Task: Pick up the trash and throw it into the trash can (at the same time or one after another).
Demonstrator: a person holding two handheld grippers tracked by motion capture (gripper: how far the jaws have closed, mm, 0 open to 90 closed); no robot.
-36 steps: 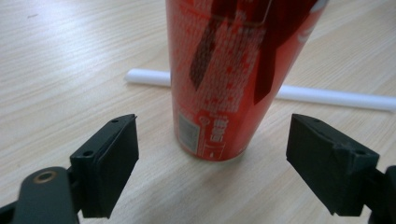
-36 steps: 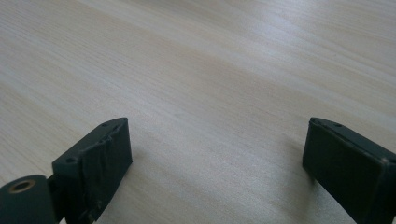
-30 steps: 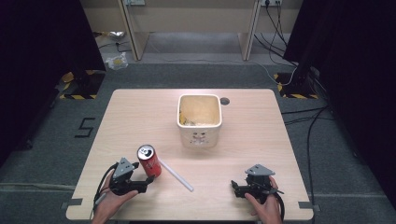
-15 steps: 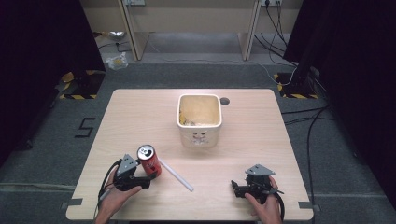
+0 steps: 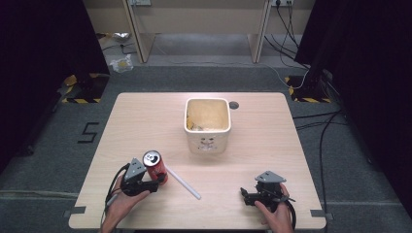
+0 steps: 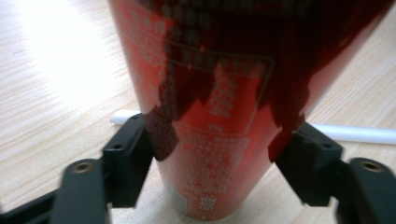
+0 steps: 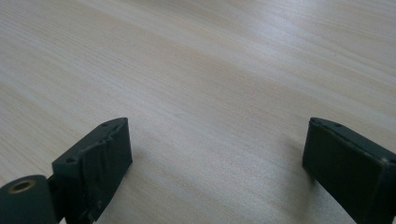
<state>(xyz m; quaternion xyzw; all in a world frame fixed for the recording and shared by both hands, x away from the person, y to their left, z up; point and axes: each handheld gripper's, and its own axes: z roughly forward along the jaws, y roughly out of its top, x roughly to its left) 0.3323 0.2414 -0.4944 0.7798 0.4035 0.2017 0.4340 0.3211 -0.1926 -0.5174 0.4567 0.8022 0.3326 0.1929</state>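
Left side: the left hand-held gripper point(image 5: 156, 178) stands at the near left of the bench point(image 5: 145, 121), its jaws pinching the red can point(image 5: 154, 166) low on the body. The can stands upright on the bench, base apparently down on the wood; no lift is evident. Just right of it lies a white straw point(image 5: 183, 182), flat and running diagonally, passing behind the can in the left gripper view.

Centre: a cream square bin point(image 5: 207, 125) sits well apart from the can, open at the top, with some contents inside that cannot be identified.

Right side: the right hand-held gripper point(image 5: 247, 195) rests at the near right, jaws spread wide over bare wood, holding nothing.

Progress, as judged: the grasp on the can is made; carrying it, probably to the bin, remains undone.

View comparison: the left gripper view confirms jaw contact on both flanks of the can; the high view alone gives the bin's position
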